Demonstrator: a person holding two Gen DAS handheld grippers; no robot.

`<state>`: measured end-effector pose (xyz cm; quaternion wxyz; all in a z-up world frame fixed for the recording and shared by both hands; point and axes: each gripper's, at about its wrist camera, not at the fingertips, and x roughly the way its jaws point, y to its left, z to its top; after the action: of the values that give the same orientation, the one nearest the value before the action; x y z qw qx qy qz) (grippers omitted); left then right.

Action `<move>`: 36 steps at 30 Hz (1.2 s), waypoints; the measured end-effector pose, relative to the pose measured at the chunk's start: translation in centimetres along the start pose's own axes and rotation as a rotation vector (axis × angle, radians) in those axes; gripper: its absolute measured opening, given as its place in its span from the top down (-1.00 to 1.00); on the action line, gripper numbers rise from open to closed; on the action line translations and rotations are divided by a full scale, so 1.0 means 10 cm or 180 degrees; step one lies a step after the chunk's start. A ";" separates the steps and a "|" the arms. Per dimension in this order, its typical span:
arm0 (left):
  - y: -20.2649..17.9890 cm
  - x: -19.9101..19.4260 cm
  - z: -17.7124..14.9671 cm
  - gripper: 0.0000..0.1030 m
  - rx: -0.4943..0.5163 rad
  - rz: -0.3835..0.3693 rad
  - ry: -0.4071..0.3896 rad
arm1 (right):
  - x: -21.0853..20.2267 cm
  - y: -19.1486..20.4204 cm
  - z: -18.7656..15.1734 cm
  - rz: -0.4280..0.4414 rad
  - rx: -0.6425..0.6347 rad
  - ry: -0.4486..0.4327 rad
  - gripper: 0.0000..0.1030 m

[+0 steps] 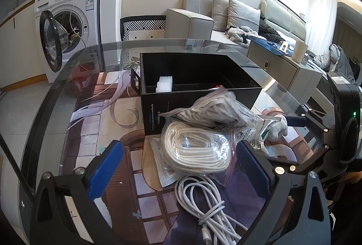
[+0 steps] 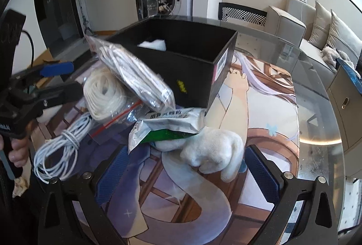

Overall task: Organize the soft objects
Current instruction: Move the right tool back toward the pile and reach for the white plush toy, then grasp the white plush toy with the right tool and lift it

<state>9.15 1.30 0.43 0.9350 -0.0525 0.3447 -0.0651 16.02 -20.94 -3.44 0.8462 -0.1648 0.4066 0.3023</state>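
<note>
Both hand-held grippers are shown wide open and empty: the left hand-held gripper [image 1: 178, 168] is spread around a bagged coil of white rope [image 1: 195, 150], and the right hand-held gripper [image 2: 187, 170] flanks a white plush toy [image 2: 210, 152] lying on the bench [image 2: 316, 109]. A black box [image 1: 192, 77] stands at 12 o'clock of the pile, with a bagged striped cord [image 1: 217, 111] leaning against it, white foam [image 1: 164, 84] inside it, and a loose white cable [image 1: 203, 199] at 6 o'clock of the rope.
</note>
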 end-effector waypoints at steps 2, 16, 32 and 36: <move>0.00 0.01 0.00 -0.95 0.0002 0.0001 0.0000 | -0.01 0.01 -0.02 0.0015 -0.0061 0.0027 -0.99; -0.01 0.02 -0.02 -0.95 -0.0001 -0.0006 0.0020 | 0.21 -0.08 0.03 -0.0099 0.0289 0.0092 -0.99; 0.02 -0.02 0.01 -0.95 -0.0016 -0.0007 -0.0002 | 0.07 -0.04 0.10 -0.0117 0.0292 -0.0136 -0.20; 0.02 -0.02 0.01 -0.95 -0.0015 -0.0008 -0.0002 | -0.12 -0.03 0.17 -0.0066 0.0245 -0.0358 0.10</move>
<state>9.03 1.57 0.61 0.9349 -0.0552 0.3444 -0.0655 16.66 -20.70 -1.43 0.8765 -0.1191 0.3681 0.2864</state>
